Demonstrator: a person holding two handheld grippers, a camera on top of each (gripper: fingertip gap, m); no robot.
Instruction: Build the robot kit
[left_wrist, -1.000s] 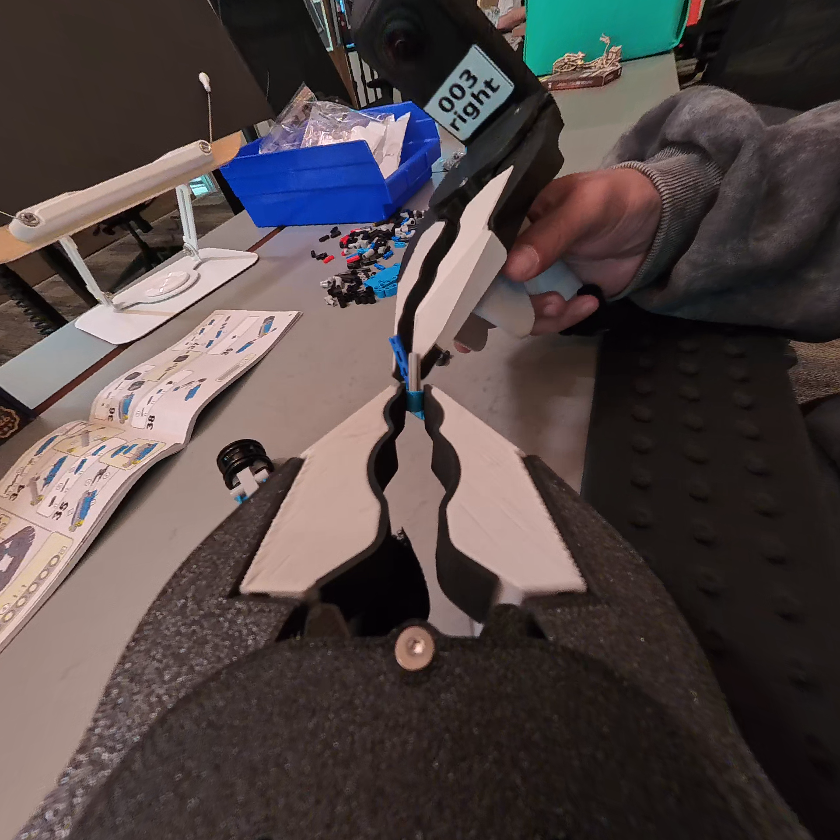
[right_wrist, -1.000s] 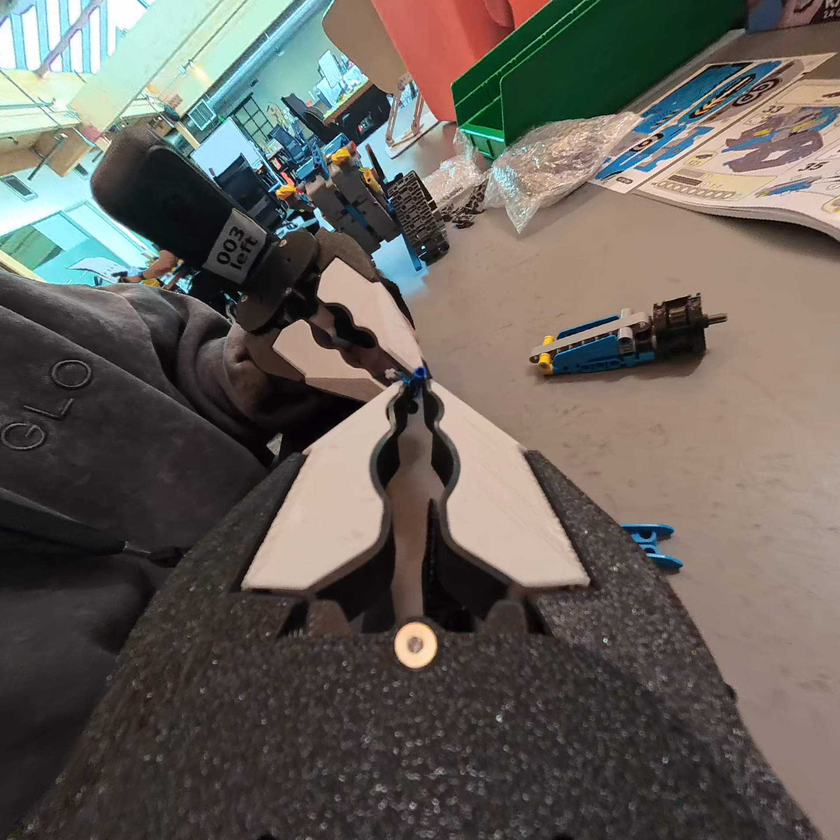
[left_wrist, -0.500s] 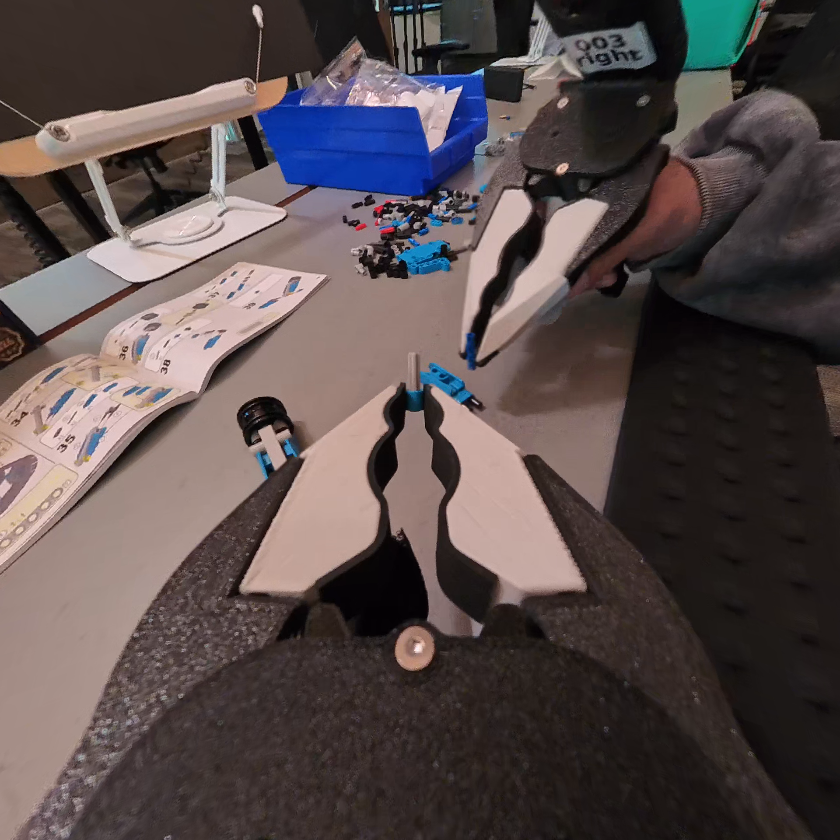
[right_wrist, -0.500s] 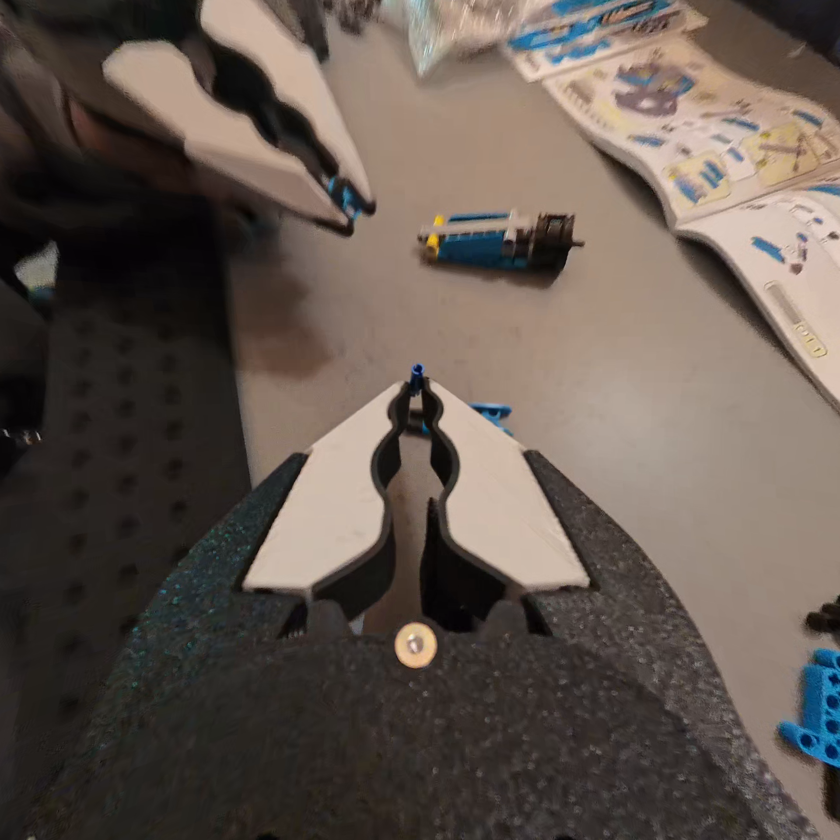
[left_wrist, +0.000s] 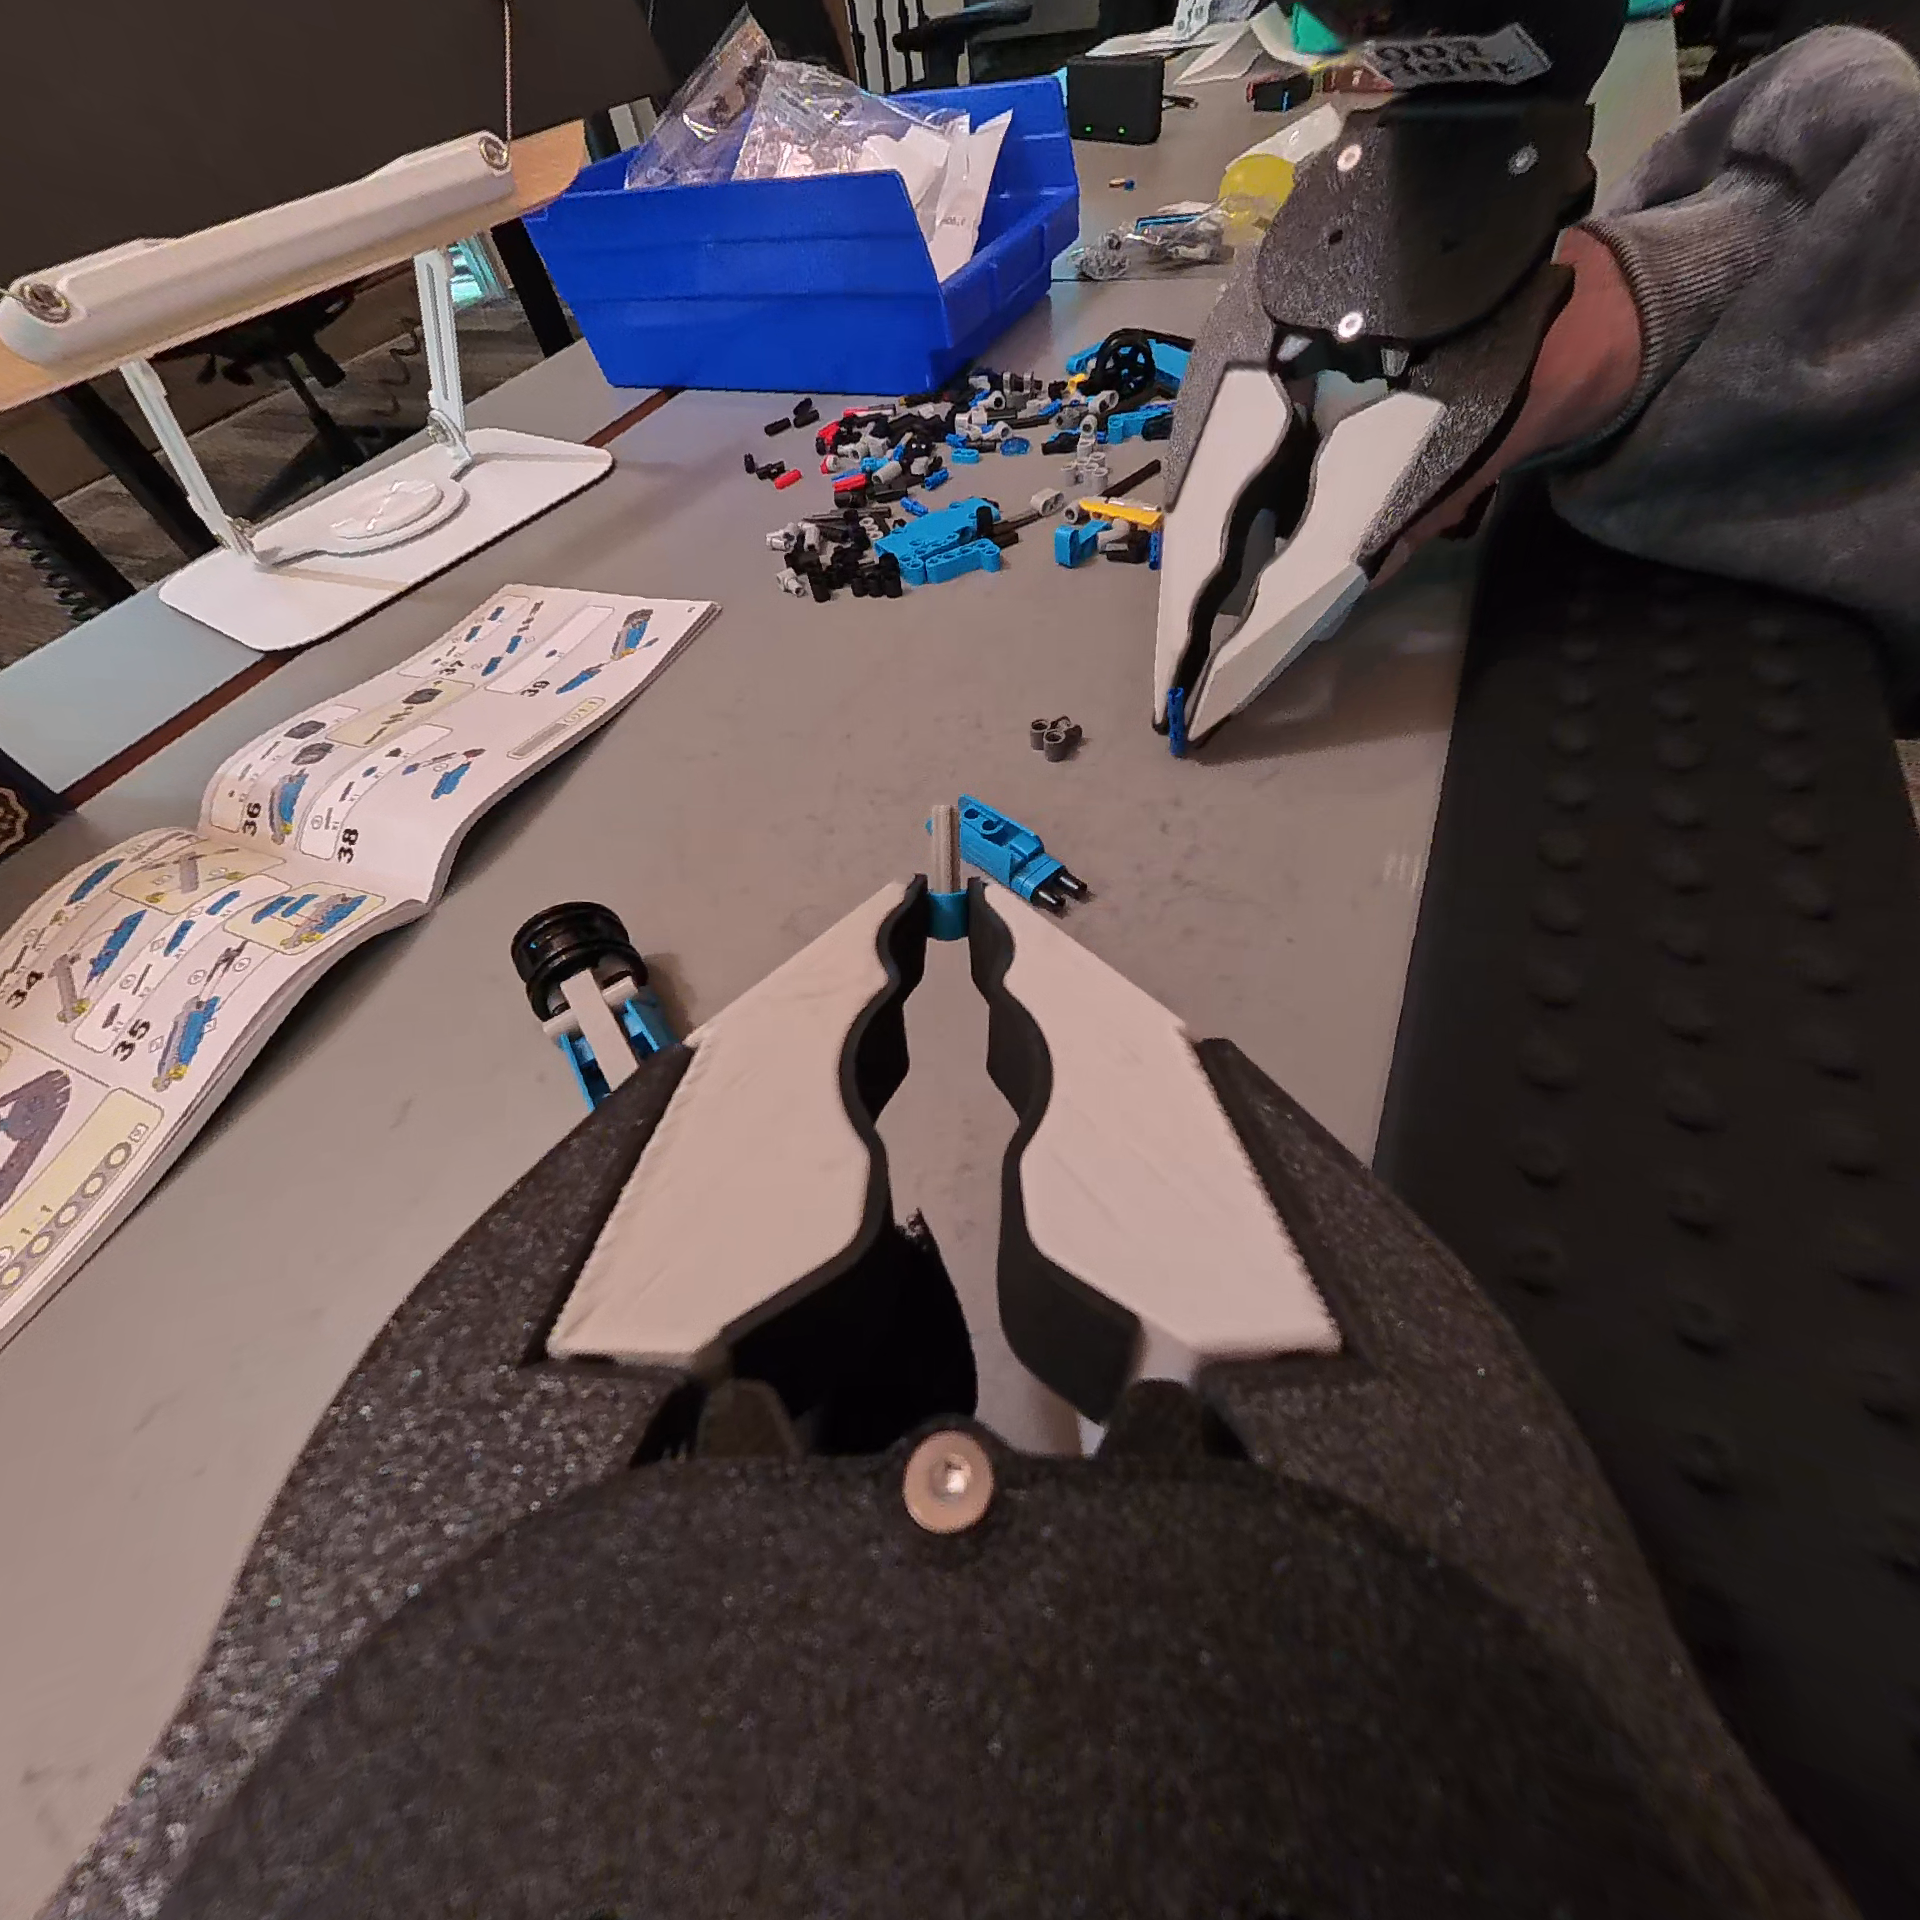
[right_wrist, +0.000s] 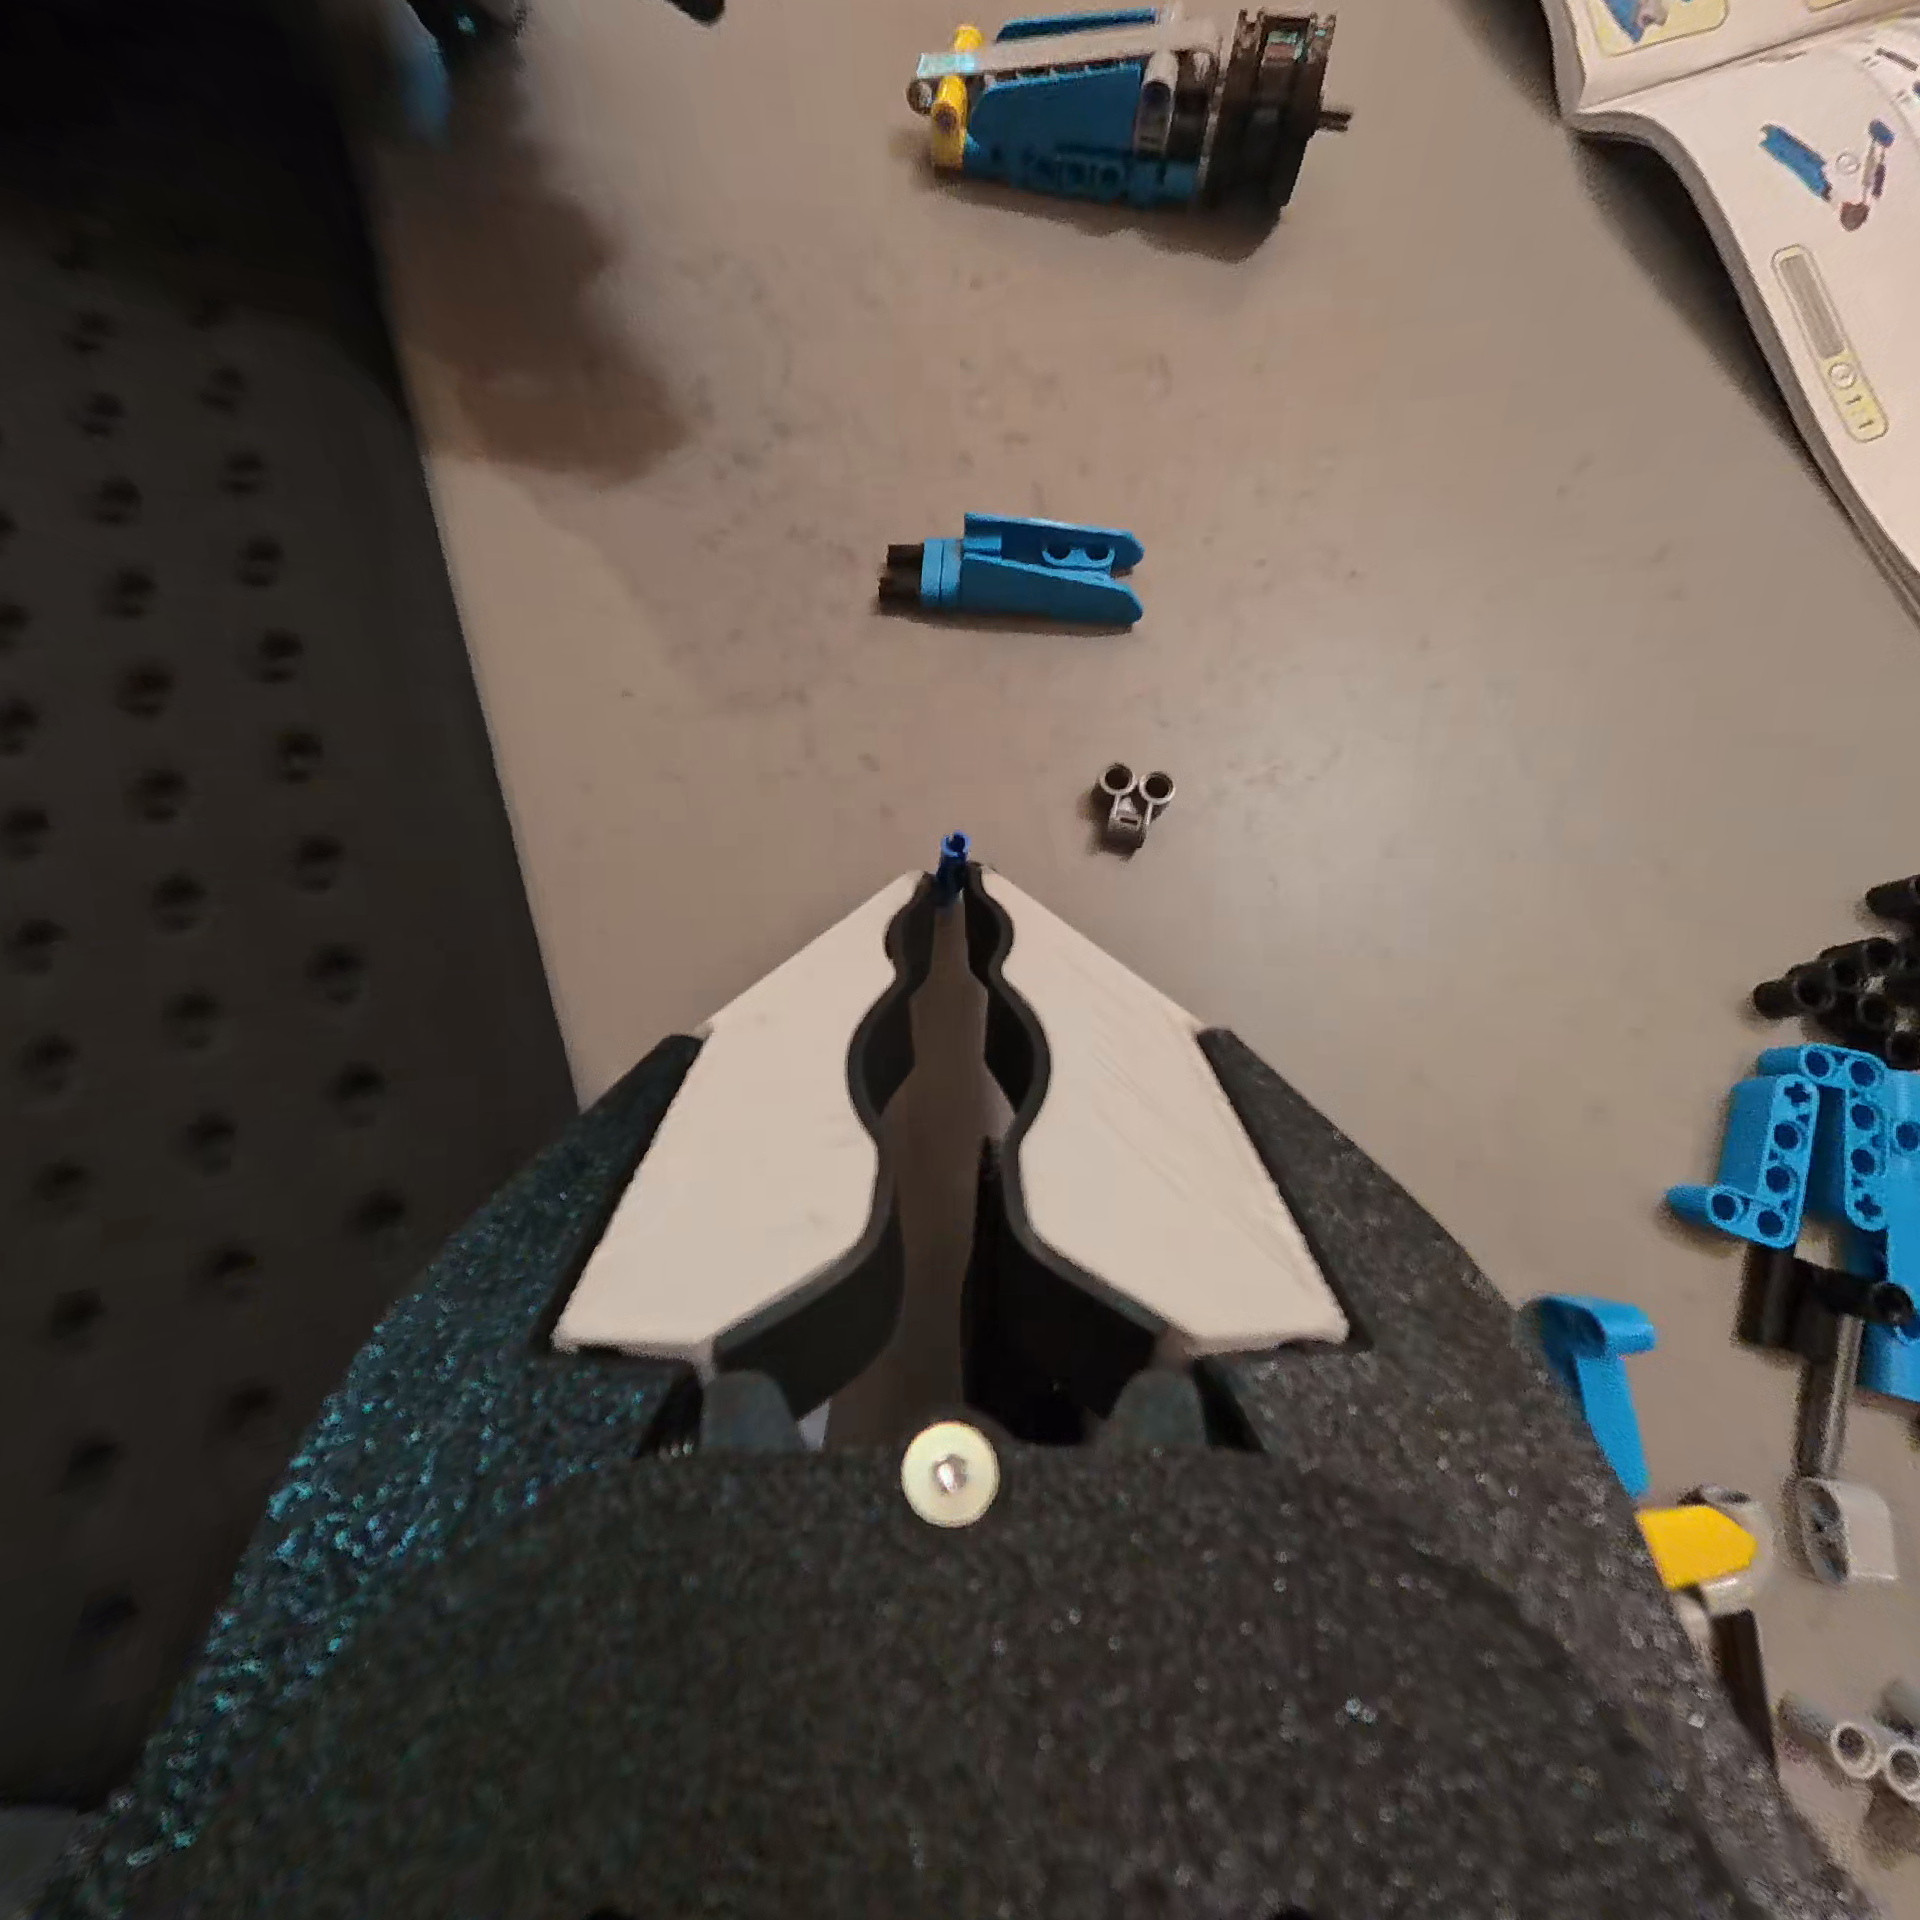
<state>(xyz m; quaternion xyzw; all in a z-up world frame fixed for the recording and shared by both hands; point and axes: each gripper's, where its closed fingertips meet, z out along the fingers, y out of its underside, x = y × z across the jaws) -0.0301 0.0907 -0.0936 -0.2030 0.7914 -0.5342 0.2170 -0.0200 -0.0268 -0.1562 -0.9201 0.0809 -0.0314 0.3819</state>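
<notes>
My left gripper (left_wrist: 948, 902) is shut on a small blue bush with a grey axle (left_wrist: 943, 854) sticking up from it, held above the grey table. My right gripper (right_wrist: 952, 881) is shut on a small dark blue pin (right_wrist: 951, 854); in the left wrist view the right gripper (left_wrist: 1179, 732) points down with the pin near the table surface. A blue piece with black pins (right_wrist: 1013, 571) lies on the table ahead of the right gripper and just beyond the left one (left_wrist: 1006, 850). A small grey double connector (right_wrist: 1132, 802) lies beside the right fingertips, and shows in the left wrist view (left_wrist: 1055, 736).
A blue, grey and black sub-assembly (right_wrist: 1117, 114) lies farther off, partly hidden by my left gripper (left_wrist: 592, 987). An open instruction booklet (left_wrist: 312, 821), a pile of loose small parts (left_wrist: 935, 488), a blue bin (left_wrist: 810, 260) and a white lamp stand (left_wrist: 384, 520) stand beyond. A dark dotted mat (left_wrist: 1662, 1039) lines the table edge. There is about 15 centimeters between the tips of the two grippers.
The two grippers have drawn apart from tip to tip. The right gripper swung away and down toward the table with the blue pin in it; the left kept the bush and axle.
</notes>
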